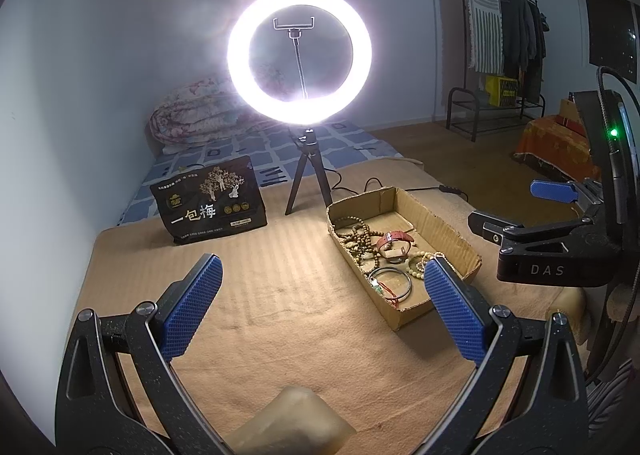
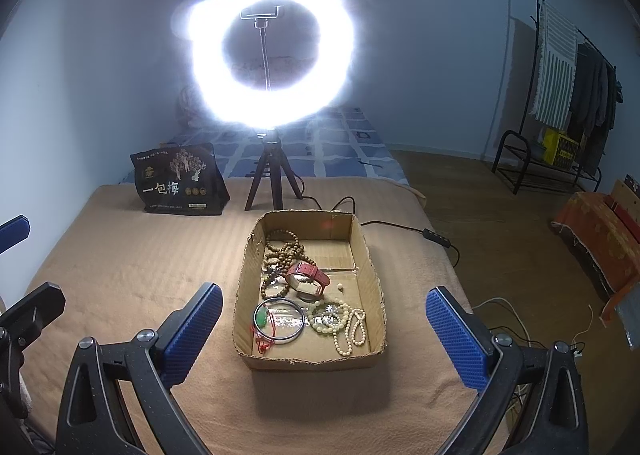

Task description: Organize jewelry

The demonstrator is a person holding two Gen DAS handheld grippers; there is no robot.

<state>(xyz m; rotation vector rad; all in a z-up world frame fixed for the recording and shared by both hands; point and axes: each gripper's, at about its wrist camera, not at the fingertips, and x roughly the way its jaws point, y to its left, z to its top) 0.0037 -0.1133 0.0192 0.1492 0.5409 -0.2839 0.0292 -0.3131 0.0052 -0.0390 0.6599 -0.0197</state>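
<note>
light: lit ring lamp (image 1: 299, 55) is the main source, room behind dim and bluish | glare: lamp blown out white, haloed and smeared in the right wrist view (image 2: 272, 51) | shadows: soft, cast toward the camera under the cardboard box (image 2: 312, 359) | distortion: strong fisheye bending, dark rounded corners | focus: mostly sharp

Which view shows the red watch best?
The right wrist view: the watch lies near centre in the box, seen from above. The left wrist view shows it smaller, off to the side.
</note>
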